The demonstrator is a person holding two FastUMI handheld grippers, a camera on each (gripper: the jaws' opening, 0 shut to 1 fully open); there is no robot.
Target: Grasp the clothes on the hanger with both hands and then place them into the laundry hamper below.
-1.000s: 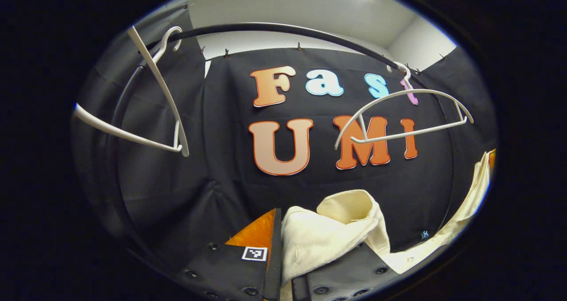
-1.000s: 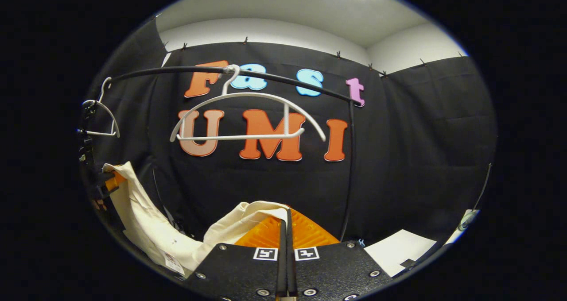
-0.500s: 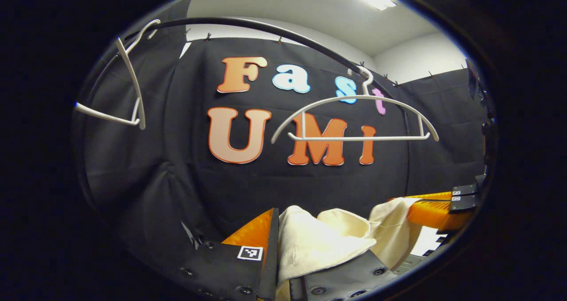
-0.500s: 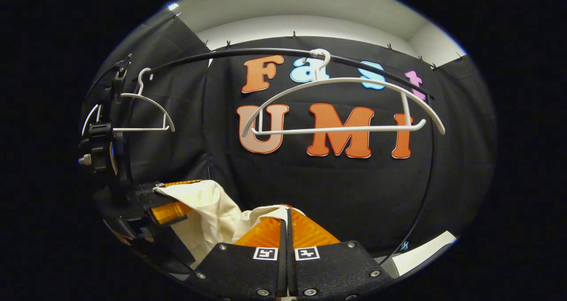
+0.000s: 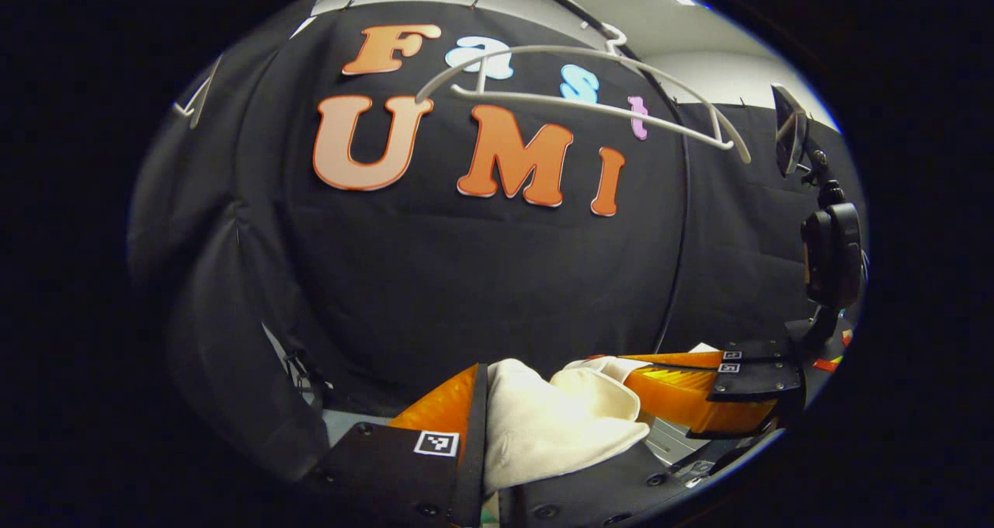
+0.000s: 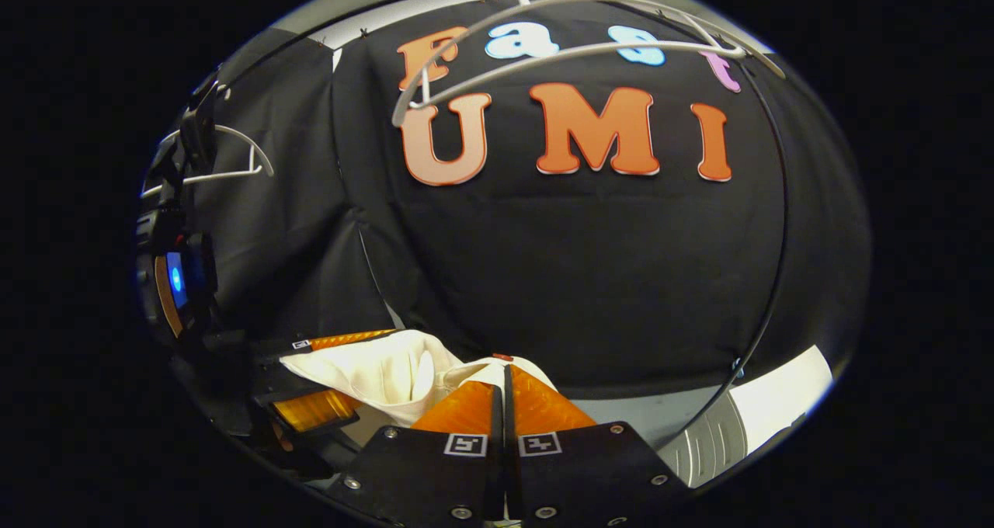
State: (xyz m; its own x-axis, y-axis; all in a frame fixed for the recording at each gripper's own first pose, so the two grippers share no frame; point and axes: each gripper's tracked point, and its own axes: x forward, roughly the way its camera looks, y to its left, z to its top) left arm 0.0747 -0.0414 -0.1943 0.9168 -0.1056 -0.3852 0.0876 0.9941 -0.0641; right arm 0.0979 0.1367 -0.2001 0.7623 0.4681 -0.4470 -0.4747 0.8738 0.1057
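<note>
A cream garment (image 5: 543,427) is pinched in my left gripper (image 5: 488,404), beside its orange left finger; the cloth covers the other finger. The same garment (image 6: 373,366) stretches in a short fold to my right gripper (image 6: 503,376), whose orange fingers are shut on its edge. In the left gripper view the right gripper (image 5: 648,373) is close on the right, gripping the cloth. The left gripper (image 6: 334,376) shows low on the left in the right gripper view. The bare white hanger (image 6: 575,43) hangs on the black rail (image 6: 776,225) high above.
A second white hanger (image 6: 233,159) hangs at the far left of the rail. A ribbed pale surface (image 6: 703,446) and a white patch (image 6: 776,400) lie low on the right. Black cloth walls close in the back and sides.
Both grippers have dropped with the garment, so the hangers and rail have risen toward the top of both views. The two grippers have come closer together and the cloth between them has bunched.
</note>
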